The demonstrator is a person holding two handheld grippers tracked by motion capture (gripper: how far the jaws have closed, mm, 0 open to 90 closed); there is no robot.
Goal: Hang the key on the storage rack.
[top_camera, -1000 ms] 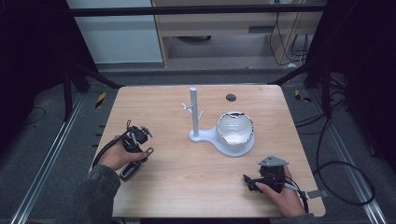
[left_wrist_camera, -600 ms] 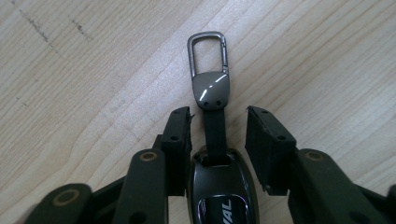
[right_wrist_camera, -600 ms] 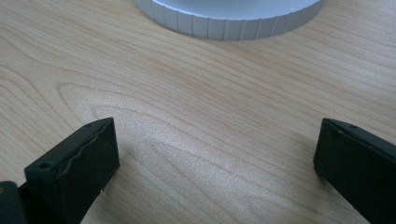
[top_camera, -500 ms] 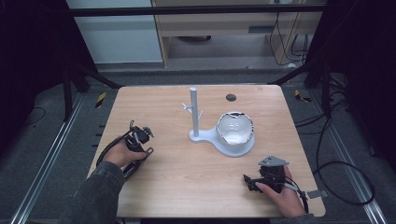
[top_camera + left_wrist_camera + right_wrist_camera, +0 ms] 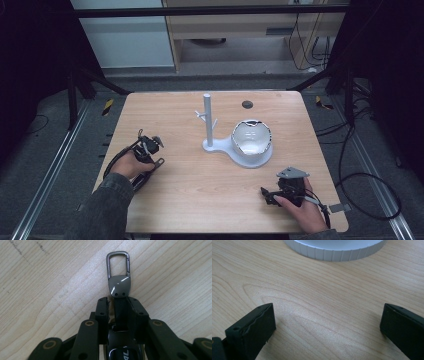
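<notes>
- The left claw (image 5: 117, 312) had just been closing, and its jaws stood pinched on the black strap of a key fob (image 5: 119, 285), just behind the strap's metal end cap.
- The key fob lay flat on the bench (image 5: 200, 185) at its left side, with the carabiner clip (image 5: 118, 263) pointing away from the jaws and free of them.
- The right claw (image 5: 327, 322) rested with its jaws spread wide over bare wood, nothing between them, near the ribbed rim of the stand's white dish (image 5: 334, 250).
- The white hook stand (image 5: 208, 120) stood at mid-bench, well apart from the left claw, its short pegs bare.
- Judgement: the step in hand was securing the fob for a lift, probably to hang it on a peg.
- Recommendation: keep the grip on the strap rather than the polished cap, which could slip; lift straight so that the clip hangs free; present the clip's loop squarely to a peg.
</notes>
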